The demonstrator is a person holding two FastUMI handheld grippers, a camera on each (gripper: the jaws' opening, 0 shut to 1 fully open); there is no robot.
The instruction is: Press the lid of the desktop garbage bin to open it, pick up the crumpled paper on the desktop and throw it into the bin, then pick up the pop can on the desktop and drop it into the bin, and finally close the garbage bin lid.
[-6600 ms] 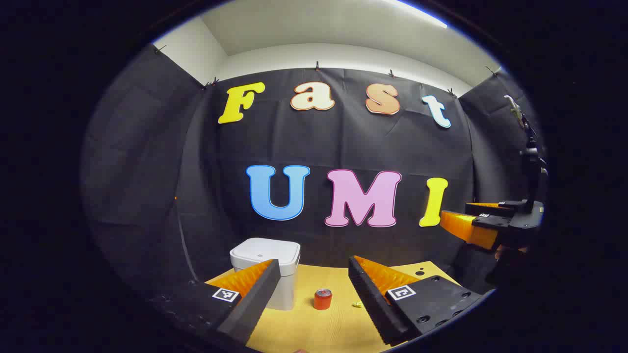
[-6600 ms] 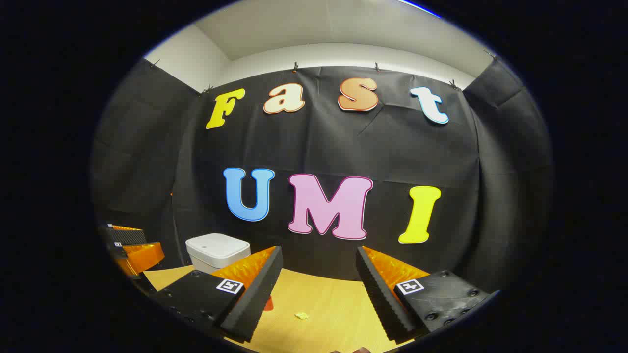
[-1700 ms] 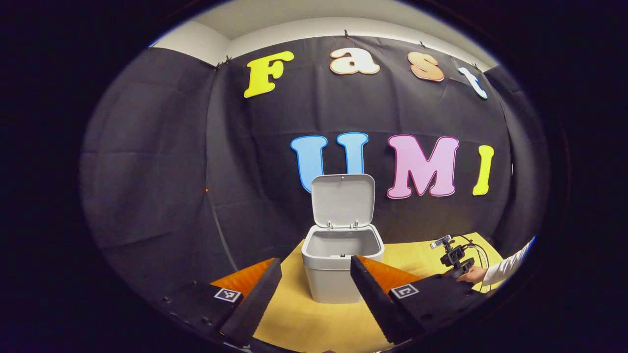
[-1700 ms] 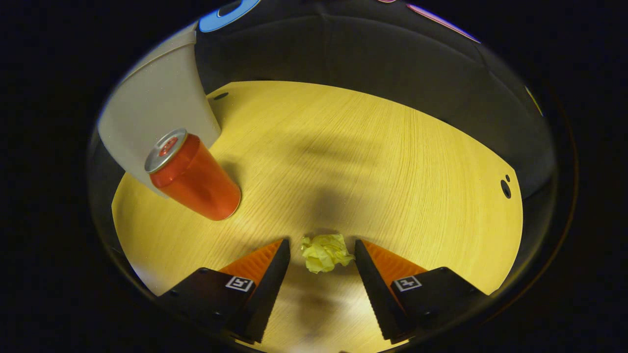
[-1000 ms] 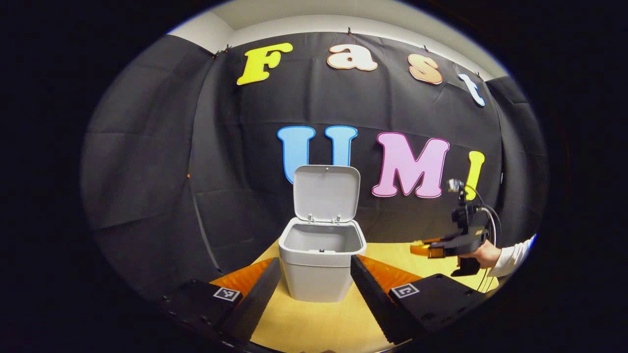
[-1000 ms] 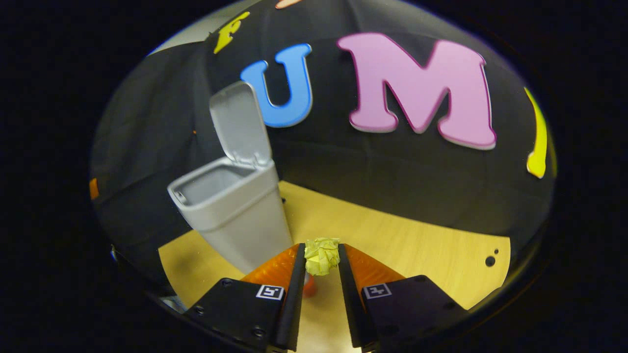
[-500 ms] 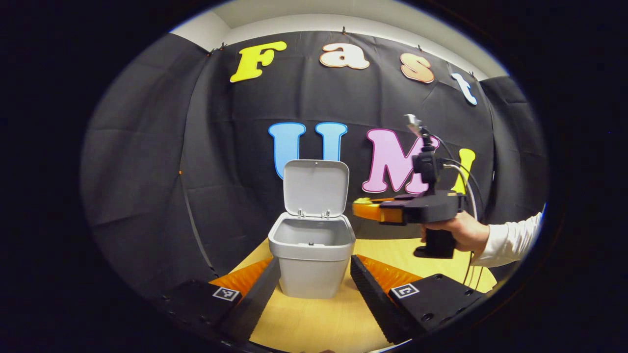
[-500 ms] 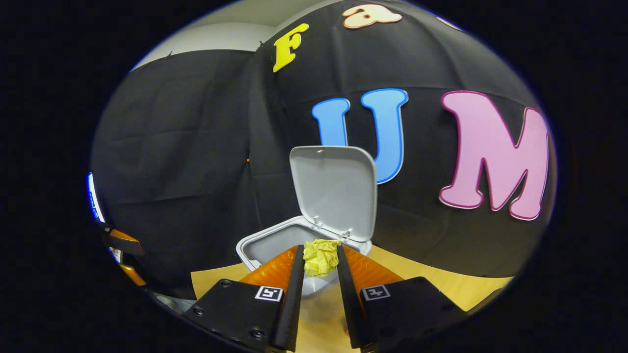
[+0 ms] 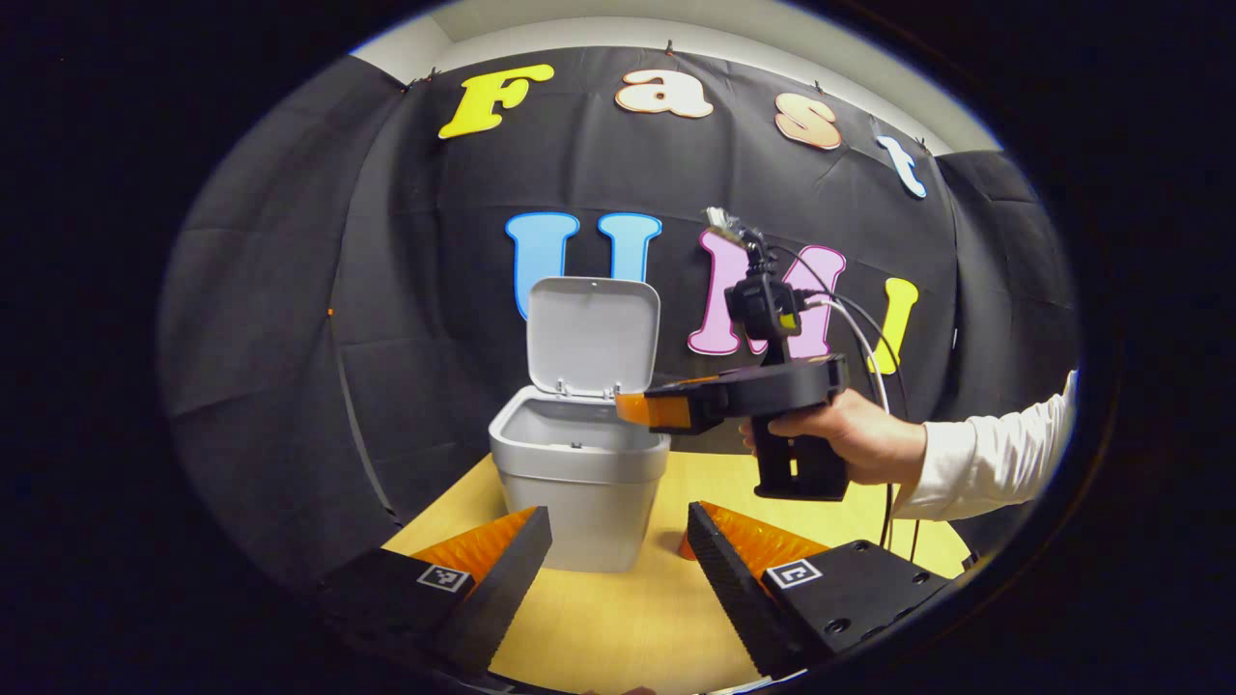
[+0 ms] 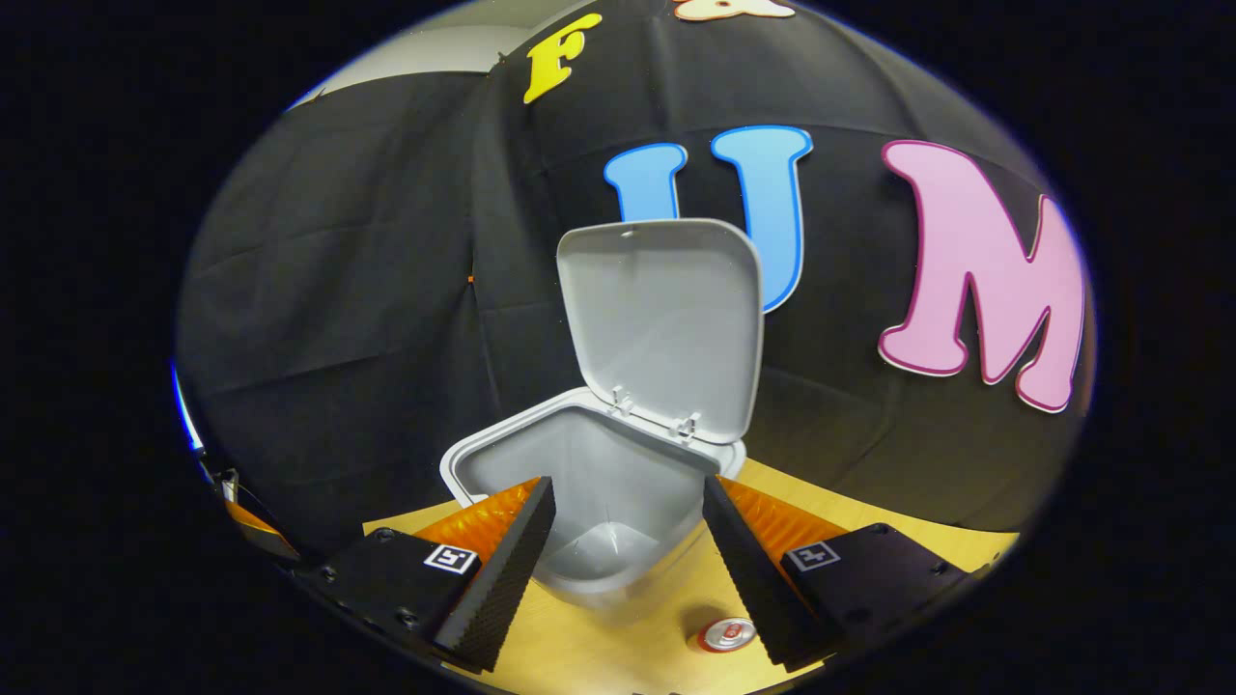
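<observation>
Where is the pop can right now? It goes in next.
In the right gripper view, the pop can stands on the table, just right of the open bin.

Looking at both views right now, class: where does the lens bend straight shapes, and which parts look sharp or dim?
Left gripper view: the wall's folds bow outward towards the edges; the bin and the right gripper look sharp. Right gripper view: the raised lid bulges and leans; the bin's inside is evenly lit, and the pop can sits low and darker beside a finger.
</observation>
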